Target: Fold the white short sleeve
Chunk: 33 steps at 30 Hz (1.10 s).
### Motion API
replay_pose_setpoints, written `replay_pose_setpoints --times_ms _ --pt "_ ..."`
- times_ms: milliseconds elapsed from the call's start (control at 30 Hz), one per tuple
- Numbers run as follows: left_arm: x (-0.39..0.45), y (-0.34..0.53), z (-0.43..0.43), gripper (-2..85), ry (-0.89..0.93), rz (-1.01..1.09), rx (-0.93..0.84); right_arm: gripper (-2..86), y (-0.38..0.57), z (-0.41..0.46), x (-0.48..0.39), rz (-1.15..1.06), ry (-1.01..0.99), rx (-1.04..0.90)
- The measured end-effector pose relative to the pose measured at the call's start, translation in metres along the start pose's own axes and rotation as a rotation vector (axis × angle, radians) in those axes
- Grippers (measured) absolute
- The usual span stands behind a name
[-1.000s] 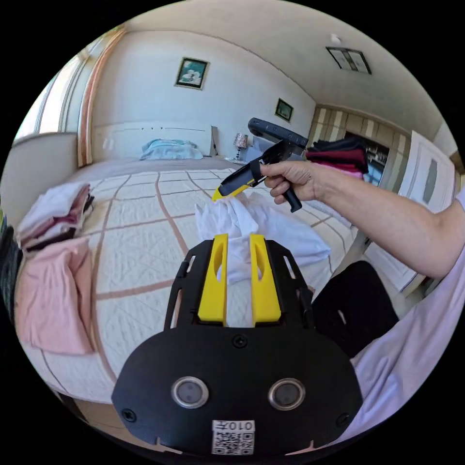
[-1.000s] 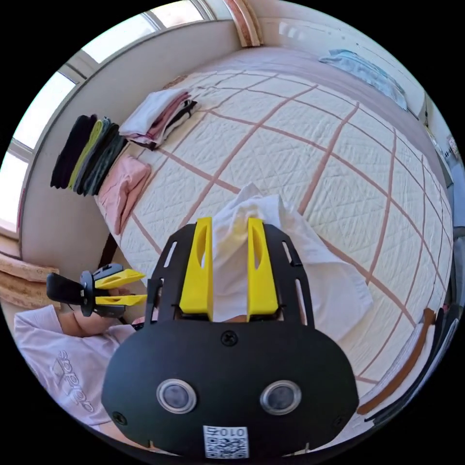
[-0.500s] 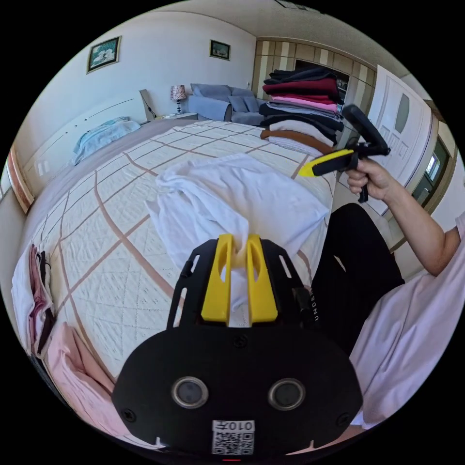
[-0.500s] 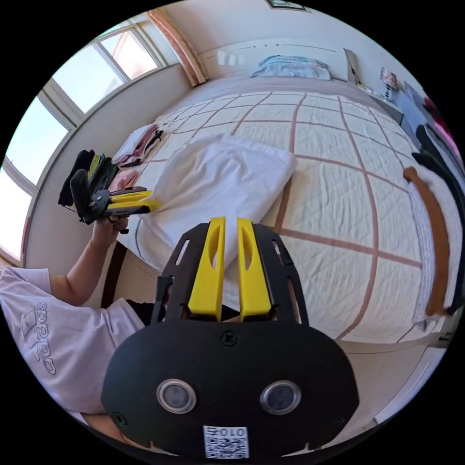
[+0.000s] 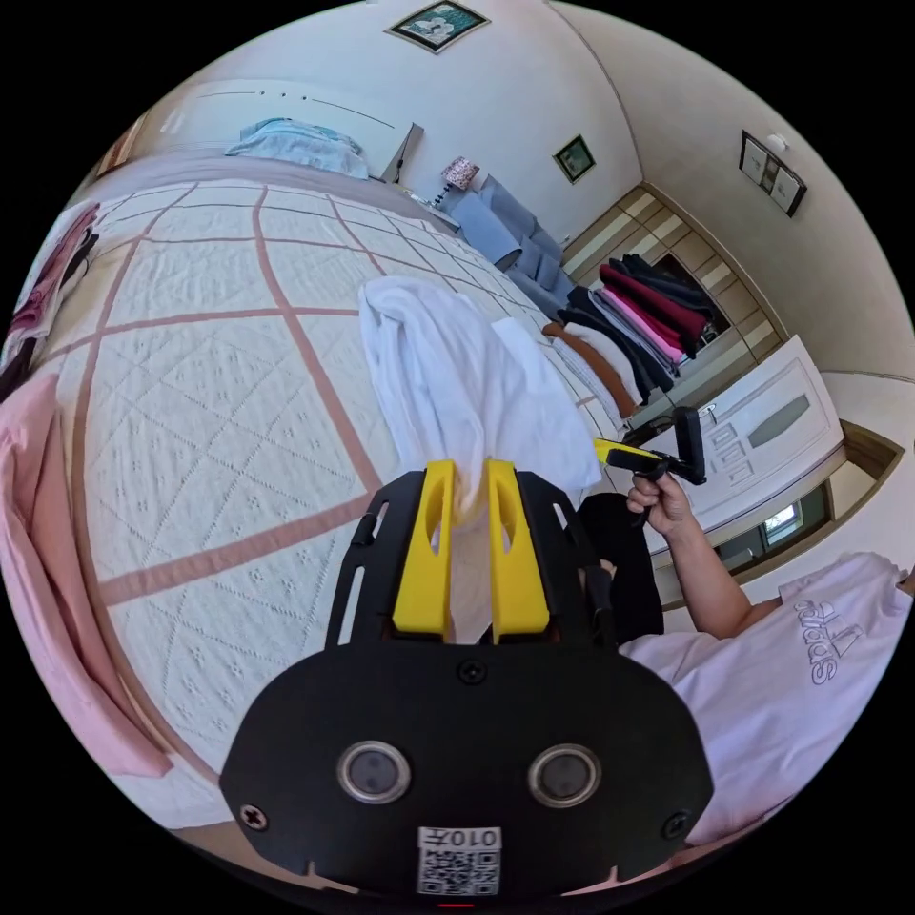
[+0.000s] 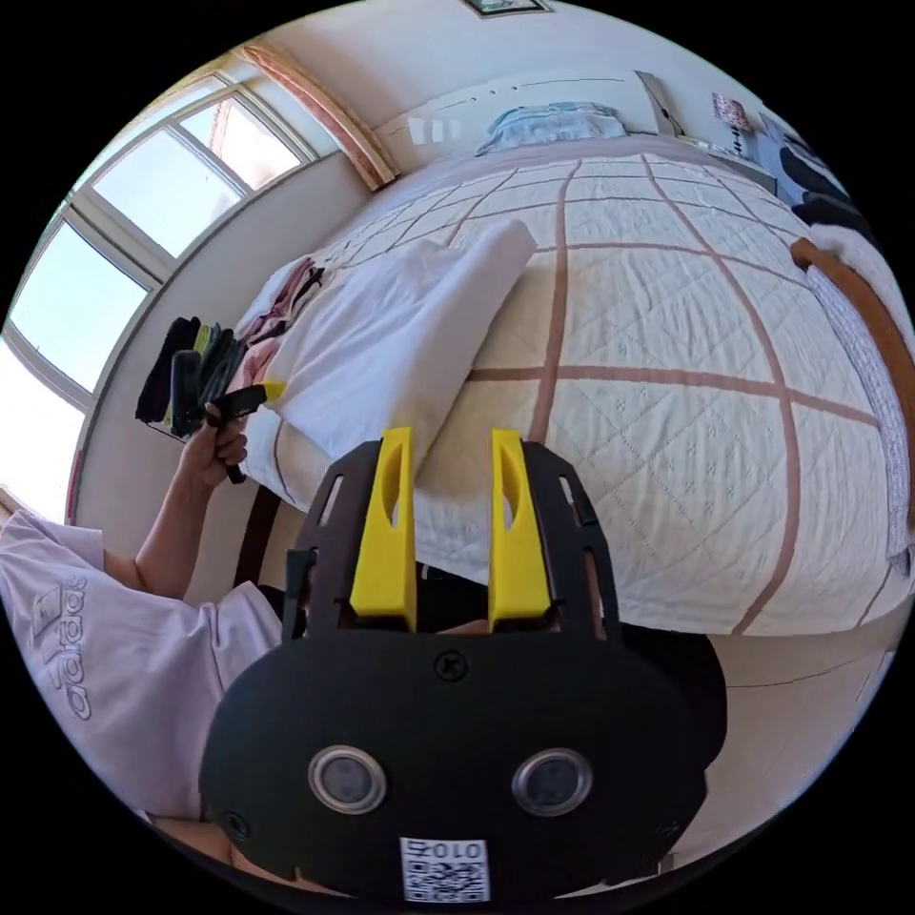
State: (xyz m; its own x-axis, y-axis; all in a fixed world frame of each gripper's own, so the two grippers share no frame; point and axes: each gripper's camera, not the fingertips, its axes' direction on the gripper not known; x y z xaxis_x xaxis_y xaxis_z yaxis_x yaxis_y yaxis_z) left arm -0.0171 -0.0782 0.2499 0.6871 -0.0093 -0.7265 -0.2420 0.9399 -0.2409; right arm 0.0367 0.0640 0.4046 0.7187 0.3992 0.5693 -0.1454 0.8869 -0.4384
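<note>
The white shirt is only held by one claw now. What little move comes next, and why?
Probably bring the right claw over to pinch the free edge of the white shirt. Its jaws stand open with nothing between them, beside the shirt, while the left claw is shut on a bunched corner and the rest lies rumpled on the bed. A second grip would let the shirt be spread flat.

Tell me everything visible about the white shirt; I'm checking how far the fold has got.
The white short sleeve looks like soft, thin fabric, bunched and creased rather than flat. It lies on the quilted bed near the edge, one end gathered and pinched between the left gripper jaws. In the right gripper view it stretches toward that gripper as a long doubled strip. The right gripper is open, off it.
</note>
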Motion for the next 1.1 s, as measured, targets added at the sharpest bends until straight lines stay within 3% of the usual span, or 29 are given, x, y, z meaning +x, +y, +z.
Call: replay_pose_setpoints --times_ms 133,300,367,600,767,900,1100 --pt "-0.012 0.01 0.001 3.9 0.015 0.013 -0.009 13.2 0.015 -0.006 -0.015 -0.041 -0.084 0.034" --pt "-0.026 0.02 0.007 3.5 0.044 0.005 0.01 13.8 0.053 0.005 -0.064 -0.284 0.082 0.057" --pt "-0.03 0.021 0.012 3.2 0.042 0.005 0.001 13.8 0.073 0.016 -0.078 -0.326 0.24 0.043" --pt "-0.046 0.022 0.015 1.1 0.062 -0.031 -0.009 7.3 0.078 0.022 -0.067 -0.263 0.194 0.039" --pt "-0.055 0.026 0.016 0.6 0.064 -0.062 -0.058 3.8 0.096 -0.019 -0.081 -0.25 0.228 0.189" --pt "-0.062 0.033 0.03 0.9 0.1 -0.091 -0.086 3.5 0.109 -0.019 -0.085 -0.267 0.328 0.136" --pt "-0.076 0.049 0.01 4.1 0.139 -0.11 -0.024 3.4 0.138 -0.002 -0.054 -0.196 0.206 0.091"
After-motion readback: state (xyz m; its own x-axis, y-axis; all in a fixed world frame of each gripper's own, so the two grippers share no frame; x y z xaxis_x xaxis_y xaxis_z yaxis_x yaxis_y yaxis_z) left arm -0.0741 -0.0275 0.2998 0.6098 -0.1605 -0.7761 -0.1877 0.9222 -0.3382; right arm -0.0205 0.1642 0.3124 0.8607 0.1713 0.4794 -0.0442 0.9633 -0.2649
